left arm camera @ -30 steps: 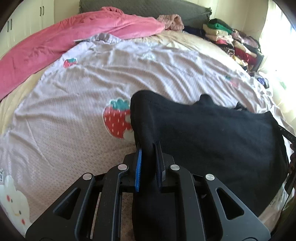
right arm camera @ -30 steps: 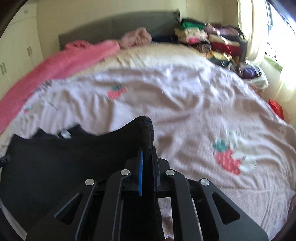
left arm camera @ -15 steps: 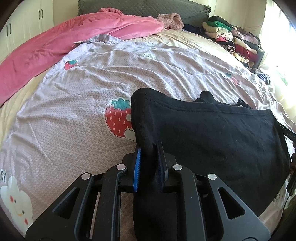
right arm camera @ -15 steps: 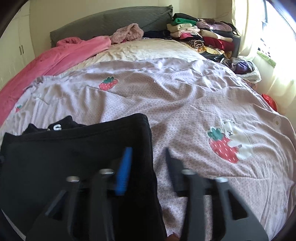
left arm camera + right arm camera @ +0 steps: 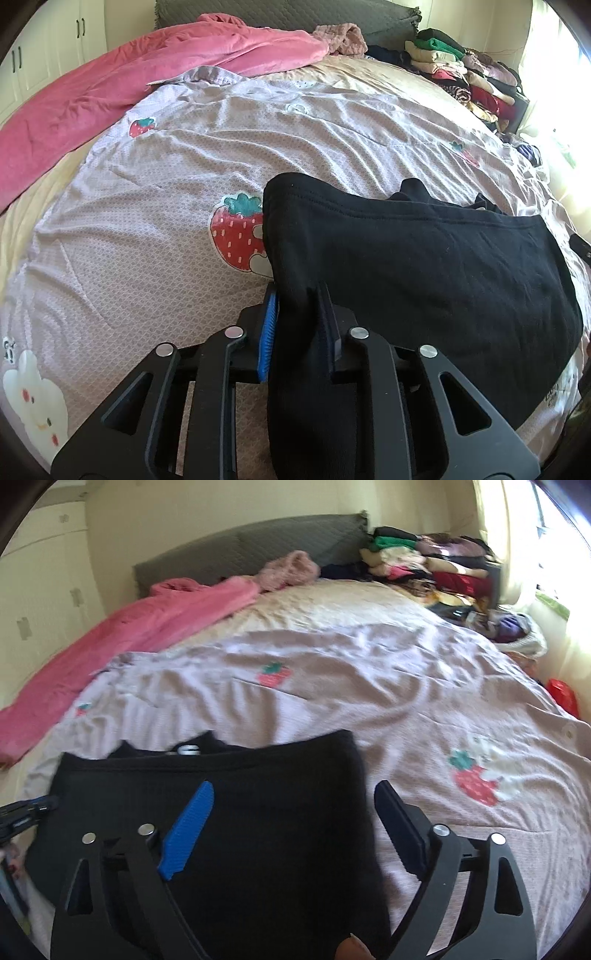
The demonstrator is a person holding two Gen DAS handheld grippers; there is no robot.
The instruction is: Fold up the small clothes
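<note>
Black shirt (image 5: 424, 266) lies on the bed (image 5: 147, 229); right gripper (image 5: 295, 823) has just opened wide, empty, while left gripper (image 5: 297, 325), loosening, pinches its corner to keep the fold flat.

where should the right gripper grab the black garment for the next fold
Take the black garment at its far right corner, where the hemmed top edge meets the right side edge. Come from the right, over the bare quilt, one jaw sliding under the edge. The cloth lies flat there and the edge is exposed. The right gripper hangs open above it, jaws just opened, nothing held; the left gripper pinches the other corner.
</note>
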